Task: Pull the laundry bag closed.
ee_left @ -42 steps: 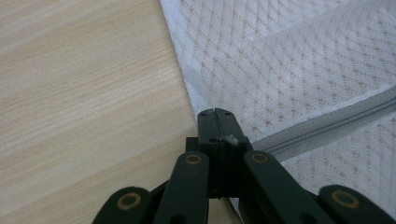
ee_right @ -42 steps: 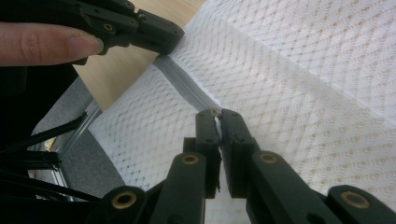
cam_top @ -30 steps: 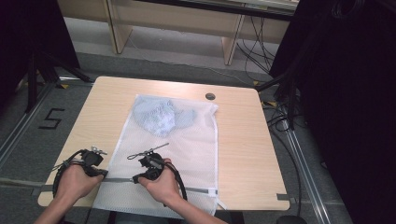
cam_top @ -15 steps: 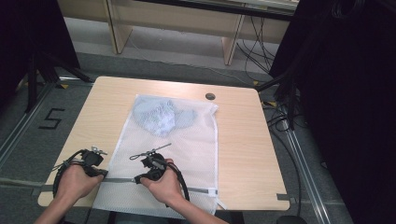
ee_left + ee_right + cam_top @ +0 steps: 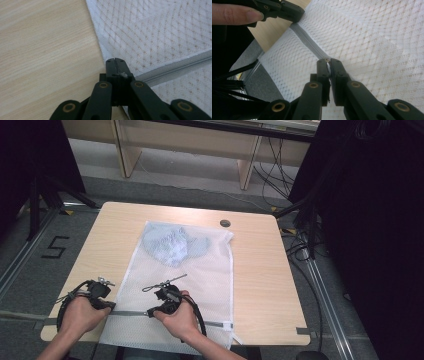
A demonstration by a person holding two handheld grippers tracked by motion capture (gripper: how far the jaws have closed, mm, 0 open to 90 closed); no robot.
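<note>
A white mesh laundry bag (image 5: 205, 270) lies flat on the wooden table (image 5: 260, 285), with a blue garment (image 5: 170, 245) inside at its far end. A grey zipper (image 5: 131, 313) crosses the bag near the front edge. My left gripper (image 5: 111, 306) is shut on the bag's left edge, right at the zipper's end (image 5: 175, 66); its jaw tips (image 5: 115, 60) are pressed together. My right gripper (image 5: 149, 313) sits a little farther along the zipper (image 5: 307, 40), its jaws (image 5: 327, 60) shut on the small zipper pull. The left gripper (image 5: 295, 15) also appears in the right gripper view, with a fingertip beside it.
The bag's near end hangs over the table's front edge. A round black grommet (image 5: 225, 223) sits at the table's far side. Cables (image 5: 300, 245) run along the floor to the right, and a "5" (image 5: 55, 247) is marked on the floor at left.
</note>
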